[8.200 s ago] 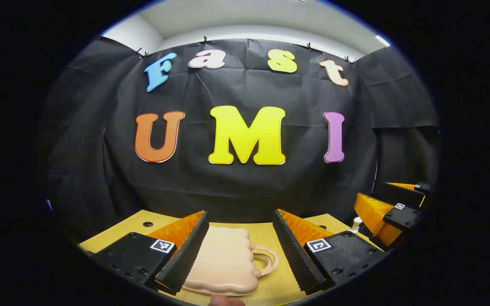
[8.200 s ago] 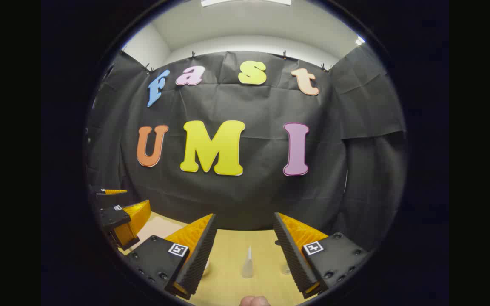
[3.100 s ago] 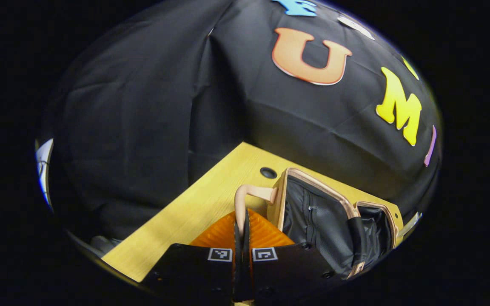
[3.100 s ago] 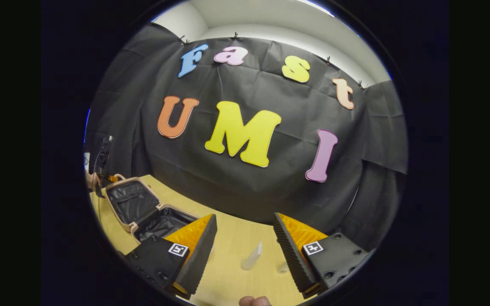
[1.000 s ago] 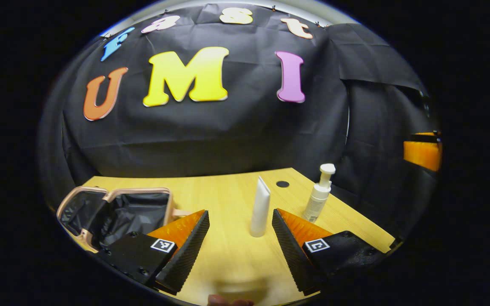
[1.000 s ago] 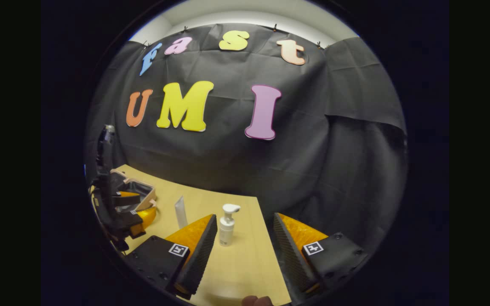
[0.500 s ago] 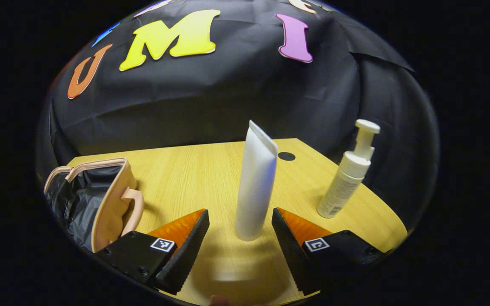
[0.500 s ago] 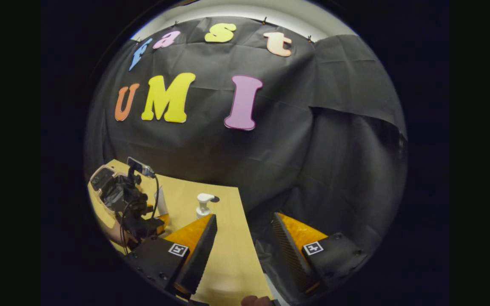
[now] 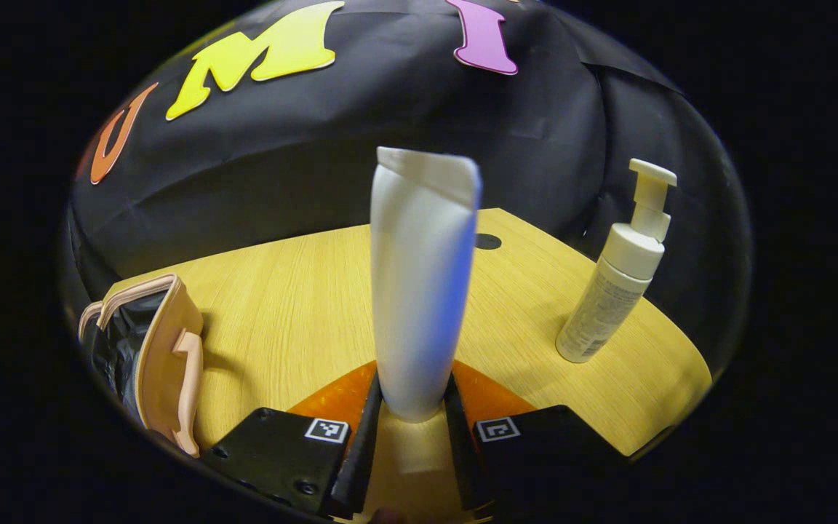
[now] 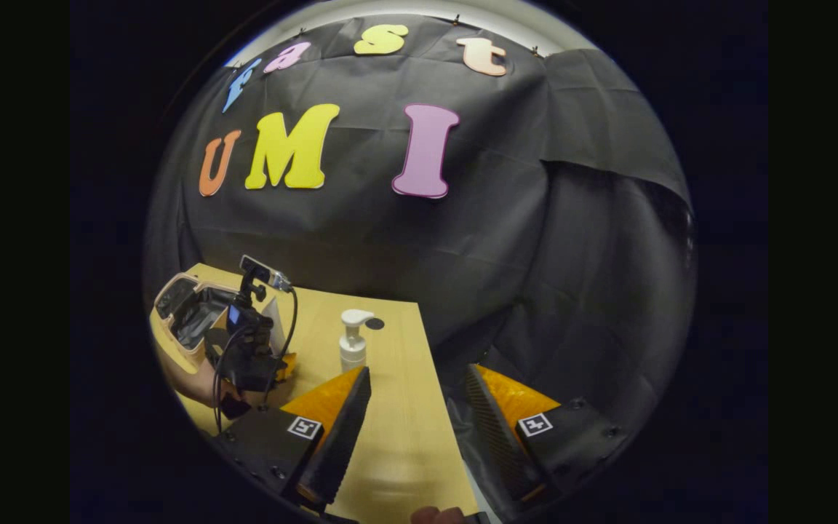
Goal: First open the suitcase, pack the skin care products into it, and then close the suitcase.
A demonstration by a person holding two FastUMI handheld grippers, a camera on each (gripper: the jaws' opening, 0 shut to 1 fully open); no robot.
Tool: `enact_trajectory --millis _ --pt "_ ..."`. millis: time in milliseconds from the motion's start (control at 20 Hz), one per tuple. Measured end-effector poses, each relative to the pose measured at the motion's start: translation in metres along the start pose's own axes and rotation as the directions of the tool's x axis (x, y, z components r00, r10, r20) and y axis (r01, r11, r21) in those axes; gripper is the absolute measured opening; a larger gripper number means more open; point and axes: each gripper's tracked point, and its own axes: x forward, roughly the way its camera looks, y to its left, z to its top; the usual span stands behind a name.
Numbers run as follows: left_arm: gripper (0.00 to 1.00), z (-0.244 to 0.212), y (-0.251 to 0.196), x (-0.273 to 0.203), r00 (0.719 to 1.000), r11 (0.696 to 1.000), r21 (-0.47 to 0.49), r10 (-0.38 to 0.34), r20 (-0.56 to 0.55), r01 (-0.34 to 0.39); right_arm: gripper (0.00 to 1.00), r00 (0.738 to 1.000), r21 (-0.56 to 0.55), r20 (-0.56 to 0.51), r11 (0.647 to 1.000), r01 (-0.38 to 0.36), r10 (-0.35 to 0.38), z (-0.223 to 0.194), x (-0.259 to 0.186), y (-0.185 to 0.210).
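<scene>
Left gripper view: the left gripper (image 9: 412, 429) has its 2 fingers clamped on the base of a white tube (image 9: 419, 291), 1 finger pressing each side. That tube stands upright on the wooden table (image 9: 295, 306), its flat crimped end uppermost, straight ahead of the gripper. Ahead and to the right of the gripper, well apart from the tube, a white pump bottle (image 9: 619, 273) stands on the table, leaning slightly in the fisheye picture. Ahead and to the left, near the table edge, the suitcase (image 9: 150, 349) lies open; its dark lining and its pale handle face the gripper. A round hole (image 9: 488, 241) in the tabletop sits beyond the tube.

Right gripper view: the right gripper (image 10: 412, 429) hangs over the right edge of the table (image 10: 397, 407), its 2 fingers spread wide with nothing between them. Ahead and to its left stands the pump bottle (image 10: 353, 342). Farther left, the left gripper (image 10: 248, 349), held by a hand (image 10: 193, 382), is at the tube (image 10: 273, 324), of which little shows. Beyond it lies the open suitcase (image 10: 175, 313).
</scene>
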Motion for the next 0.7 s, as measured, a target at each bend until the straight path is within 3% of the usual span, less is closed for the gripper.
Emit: enact_trajectory --millis 300,550,700 --pt "0.48 0.025 0.008 -0.067 0.999 0.999 -0.033 -0.023 0.028 0.024 0.79 0.989 0.063 -0.055 0.989 -0.132 0.135 -0.042 0.061 0.037" --pt "0.47 0.036 0.022 -0.144 1.0 0.999 -0.046 0.001 0.027 0.001 0.79 0.973 0.124 -0.054 0.968 -0.217 0.225 -0.056 0.122 0.084" --pt "0.47 0.035 0.031 -0.178 0.999 0.994 -0.101 0.04 0.015 -0.038 0.8 0.968 0.125 -0.069 0.965 -0.231 0.24 -0.067 0.157 0.098"
